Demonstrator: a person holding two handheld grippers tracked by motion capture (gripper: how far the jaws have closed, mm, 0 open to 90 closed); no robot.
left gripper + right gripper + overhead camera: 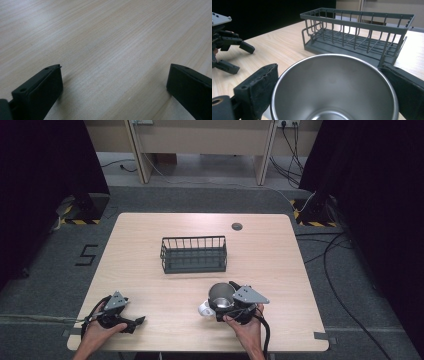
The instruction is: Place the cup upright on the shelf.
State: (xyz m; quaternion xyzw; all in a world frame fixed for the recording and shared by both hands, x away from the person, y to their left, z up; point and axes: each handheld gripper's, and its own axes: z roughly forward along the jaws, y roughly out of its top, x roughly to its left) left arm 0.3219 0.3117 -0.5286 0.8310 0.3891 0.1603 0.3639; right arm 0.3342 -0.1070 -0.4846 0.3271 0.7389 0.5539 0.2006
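From the high view, I see my right gripper [223,304] near the front edge of the pale wooden table [150,245], its jaws on either side of a round stainless steel cup [221,293] with a white handle part showing at its left. The dark grey wire rack basket [193,254] stands well apart, farther back at the table's middle. My left gripper [131,322] rests at the front left with nothing in it.

In the left gripper view, the jaws stand wide apart over bare table [112,50]. No trouble here, unless I drag it sideways towards the other hand.

In the right gripper view, the steel cup [334,87] sits between the two black jaws, which press its rim from outside; I judge it clamped. The wire basket [357,37] lies straight ahead, the left gripper [233,57] off to one side. The risk, I think, is the smooth curved wall: a grip this high could let the cup slip or swing. If I carry it too low, its base could catch the basket's top rail and shove the basket back.
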